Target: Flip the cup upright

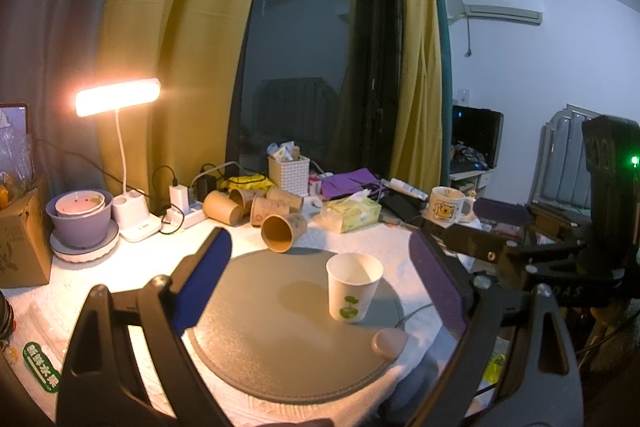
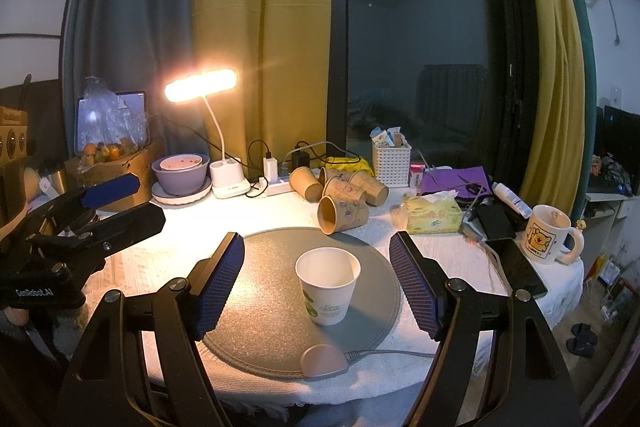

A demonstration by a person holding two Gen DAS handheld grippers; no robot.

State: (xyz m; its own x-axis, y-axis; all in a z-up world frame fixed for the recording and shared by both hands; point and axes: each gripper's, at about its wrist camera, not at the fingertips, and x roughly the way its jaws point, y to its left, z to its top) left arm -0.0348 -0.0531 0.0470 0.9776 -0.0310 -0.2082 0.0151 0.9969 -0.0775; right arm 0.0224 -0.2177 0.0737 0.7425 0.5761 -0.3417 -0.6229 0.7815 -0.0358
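Observation:
A white paper cup (image 1: 352, 287) with a green leaf print stands upright, mouth up, on a round grey mat (image 1: 280, 339). It also shows in the right wrist view (image 2: 328, 285) on the mat (image 2: 260, 307). My left gripper (image 1: 324, 291) is open, its blue pads wide apart, held back from the cup and empty. My right gripper (image 2: 318, 283) is open, its pads either side of the cup without touching it. The left gripper's body (image 2: 80, 227) shows at the left of the right wrist view.
Several brown paper cups (image 2: 340, 195) lie on their sides behind the mat. A lit desk lamp (image 2: 208, 107), purple bowl (image 2: 180, 171), power strip, white basket (image 2: 391, 163), tissue box (image 2: 432, 215), bear mug (image 2: 548, 235) and phone (image 2: 516, 267) crowd the table's back and right.

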